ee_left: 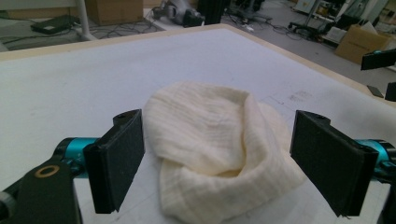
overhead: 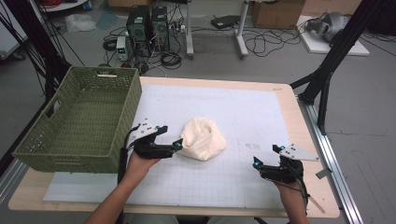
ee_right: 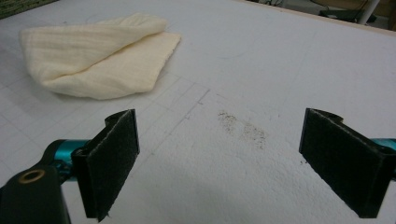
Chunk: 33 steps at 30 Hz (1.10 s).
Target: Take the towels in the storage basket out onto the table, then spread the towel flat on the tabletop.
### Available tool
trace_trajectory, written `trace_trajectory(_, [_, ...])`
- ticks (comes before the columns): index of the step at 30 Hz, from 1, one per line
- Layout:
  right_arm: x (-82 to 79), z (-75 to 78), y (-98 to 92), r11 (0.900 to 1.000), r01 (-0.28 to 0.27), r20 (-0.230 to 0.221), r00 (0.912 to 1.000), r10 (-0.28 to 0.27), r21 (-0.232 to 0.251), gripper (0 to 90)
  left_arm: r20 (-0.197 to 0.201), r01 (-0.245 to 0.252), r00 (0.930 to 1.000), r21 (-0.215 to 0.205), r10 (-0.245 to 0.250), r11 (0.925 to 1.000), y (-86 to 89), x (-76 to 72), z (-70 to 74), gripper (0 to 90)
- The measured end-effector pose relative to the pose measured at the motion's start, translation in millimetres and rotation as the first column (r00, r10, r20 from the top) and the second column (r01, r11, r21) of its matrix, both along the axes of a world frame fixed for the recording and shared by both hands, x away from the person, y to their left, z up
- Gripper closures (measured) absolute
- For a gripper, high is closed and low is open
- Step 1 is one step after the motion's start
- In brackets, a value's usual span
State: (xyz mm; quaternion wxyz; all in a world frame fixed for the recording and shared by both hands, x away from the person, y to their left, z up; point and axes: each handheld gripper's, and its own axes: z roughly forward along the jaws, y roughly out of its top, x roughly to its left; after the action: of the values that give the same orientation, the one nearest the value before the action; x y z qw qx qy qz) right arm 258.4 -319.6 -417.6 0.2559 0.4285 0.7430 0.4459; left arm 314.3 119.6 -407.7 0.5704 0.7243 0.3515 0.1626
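A cream cloth (overhead: 203, 139) lies crumpled in a loose heap on the white gridded mat (overhead: 243, 107) near the table's middle. My left gripper (overhead: 172, 136) sits at the cloth's left edge, open. In the left gripper view its wide-set jaws (ee_left: 224, 161) flank the near part of the cloth (ee_left: 215, 149), and the pads do not press on it. My right gripper (overhead: 265, 155) rests low over the mat at the front right, open with nothing between its jaws (ee_right: 226, 163). From there the cloth (ee_right: 93, 60) lies farther off at the upper left.
A green woven basket (overhead: 126, 121) stands at the table's left edge, close beside my left hand. A faint dark smudge (ee_right: 243, 126) marks the mat just ahead of my right gripper. Black frame struts and cables stand on the floor beyond the table.
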Motion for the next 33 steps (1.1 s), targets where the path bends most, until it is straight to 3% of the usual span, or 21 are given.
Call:
trace_trajectory(5, [2.5,-0.9,5.2,1.0,-0.007,-0.005,1.0,0.007,-0.007,11.4,-0.009,-0.043,0.999,-0.028,0.043,0.9987,23.1,-6.3,-5.8,18.4])
trace_trajectory(8, [3.2,-1.8,8.3,1.0,-0.017,-0.008,0.9998,0.017,-0.012,11.5,-0.015,-0.056,0.9983,-0.019,0.056,0.9982,28.5,-9.5,-10.8,18.4])
trace_trajectory(33, [8.5,-3.7,16.8,1.0,-0.026,-0.016,0.9995,0.025,-0.018,11.5,-0.002,-0.069,0.9976,-0.012,0.069,0.9976,37.9,-11.4,-15.4,18.9])
